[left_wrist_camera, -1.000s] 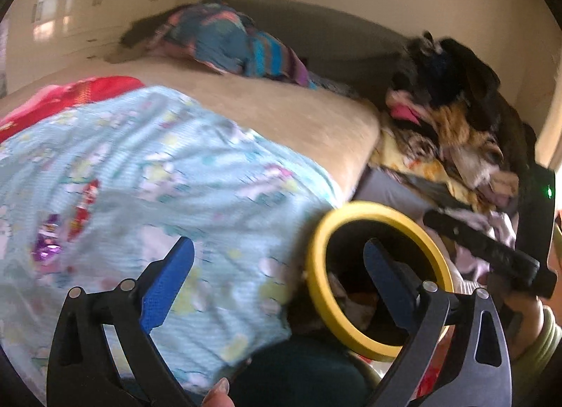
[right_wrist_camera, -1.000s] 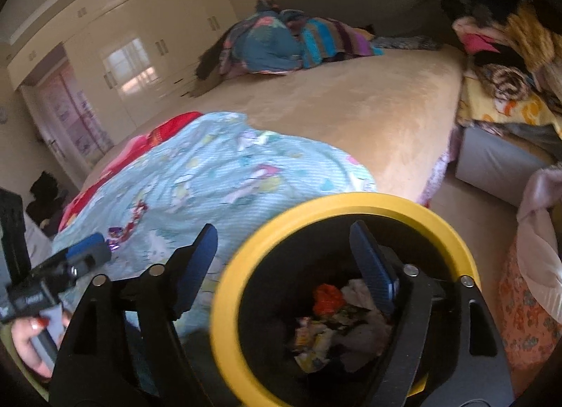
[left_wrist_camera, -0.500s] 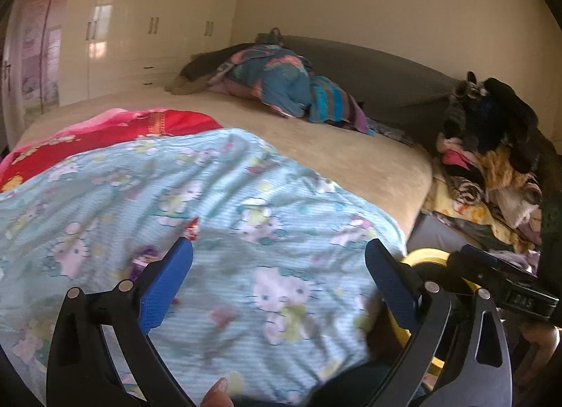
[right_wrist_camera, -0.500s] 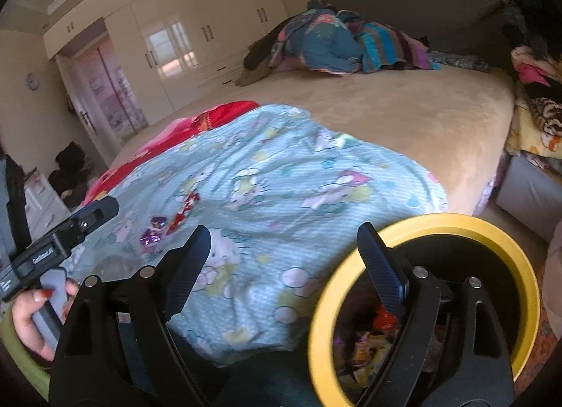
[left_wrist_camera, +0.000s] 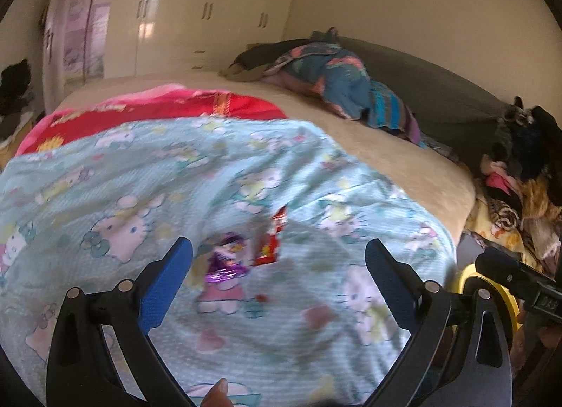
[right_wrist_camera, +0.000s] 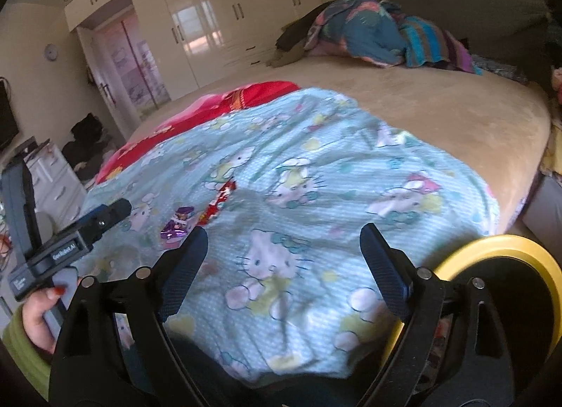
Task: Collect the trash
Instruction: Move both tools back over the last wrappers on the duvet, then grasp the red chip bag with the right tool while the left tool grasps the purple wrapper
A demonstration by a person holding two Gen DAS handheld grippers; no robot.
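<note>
Two wrappers lie on the light-blue Hello Kitty sheet (left_wrist_camera: 140, 168): a purple foil wrapper (left_wrist_camera: 228, 261) and a red wrapper (left_wrist_camera: 270, 241). They also show in the right wrist view, the purple wrapper (right_wrist_camera: 179, 220) and the red wrapper (right_wrist_camera: 219, 199). My left gripper (left_wrist_camera: 279, 266) is open and empty, just short of the wrappers. My right gripper (right_wrist_camera: 282, 256) is open and empty, over the sheet to their right. A yellow-rimmed black bin (right_wrist_camera: 491, 249) stands at the bed's near right; its rim shows in the left wrist view (left_wrist_camera: 470, 275).
The beige bed (right_wrist_camera: 439, 108) carries a red blanket (left_wrist_camera: 140, 115) and a bundle of coloured bedding (left_wrist_camera: 333, 73) at the far side. A heap of clothes (left_wrist_camera: 520, 178) lies right of the bed. White wardrobes (right_wrist_camera: 228, 20) line the back wall.
Both grippers have swung left, away from the bin and toward the wrappers on the sheet. The bin has slid to the right edge of both views.
</note>
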